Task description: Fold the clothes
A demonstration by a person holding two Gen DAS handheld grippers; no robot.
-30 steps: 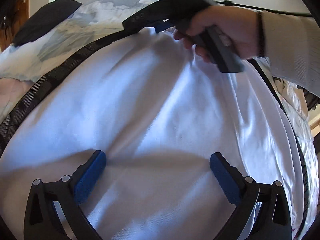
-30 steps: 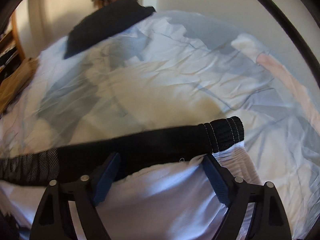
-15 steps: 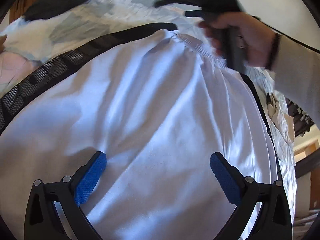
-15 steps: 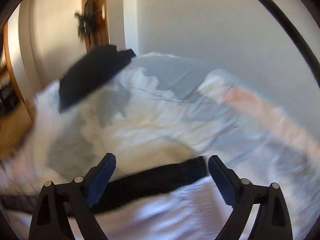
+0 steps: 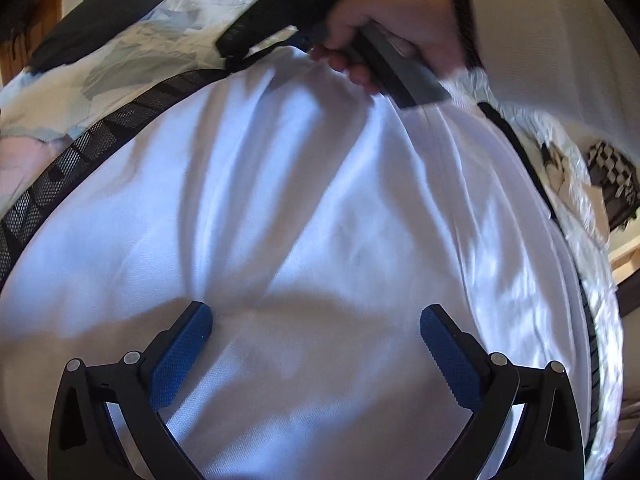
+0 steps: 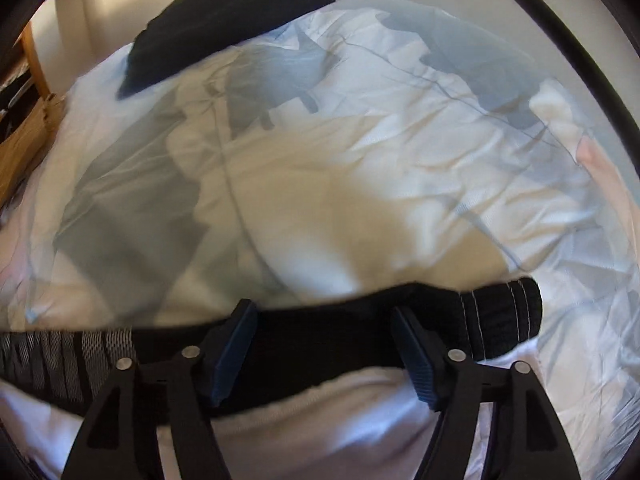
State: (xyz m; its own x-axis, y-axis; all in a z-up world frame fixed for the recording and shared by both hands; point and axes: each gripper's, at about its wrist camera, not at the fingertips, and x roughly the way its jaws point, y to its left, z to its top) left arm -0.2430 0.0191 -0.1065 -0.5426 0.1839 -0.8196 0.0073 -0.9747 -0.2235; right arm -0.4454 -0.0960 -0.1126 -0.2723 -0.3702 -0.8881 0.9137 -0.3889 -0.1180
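- Since the earlier frame, the right gripper (image 6: pixel 322 344) has narrowed its fingers around the black waistband (image 6: pixel 500 322), not yet pinching.
- Left gripper (image 5: pixel 316 344) hovers spread above the white shorts (image 5: pixel 320 200).
- Beyond the shorts lies the bedspread (image 6: pixel 320 160).

The right hand (image 5: pixel 400 28) crowds the white garment (image 5: pixel 320 220) far edge; bare bedspread (image 6: pixel 340 180) lies beyond.
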